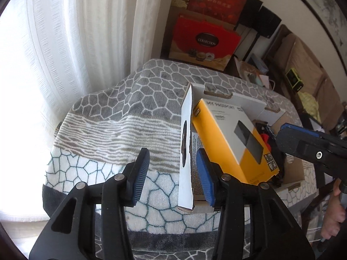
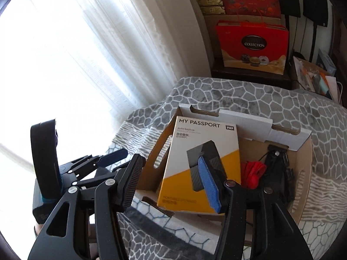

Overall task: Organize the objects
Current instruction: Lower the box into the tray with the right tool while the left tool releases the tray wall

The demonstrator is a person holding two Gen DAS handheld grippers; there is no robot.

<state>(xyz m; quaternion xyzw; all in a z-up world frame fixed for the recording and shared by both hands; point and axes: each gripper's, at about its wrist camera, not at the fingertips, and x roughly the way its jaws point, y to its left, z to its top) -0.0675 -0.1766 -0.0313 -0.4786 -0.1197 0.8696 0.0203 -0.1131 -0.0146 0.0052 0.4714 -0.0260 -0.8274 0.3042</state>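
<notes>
An open cardboard box (image 2: 247, 118) sits on a patterned blanket. A yellow and white "My Passport" package (image 2: 203, 151) lies tilted inside it, next to a red item (image 2: 253, 173) and black gear (image 2: 277, 169). In the left wrist view the package (image 1: 234, 138) leans behind the box's upright left wall (image 1: 186, 151). My left gripper (image 1: 173, 173) is open, its fingers on either side of that wall. My right gripper (image 2: 173, 186) is open and empty, just above the box's near left corner.
The blanket (image 2: 238, 93) covers a raised surface beside a bright curtained window (image 2: 86, 54). Red gift boxes (image 2: 253, 45) stand on a dark stand behind. Clutter (image 2: 314, 78) lies at the back right. The other gripper's body (image 1: 308, 145) shows at the right.
</notes>
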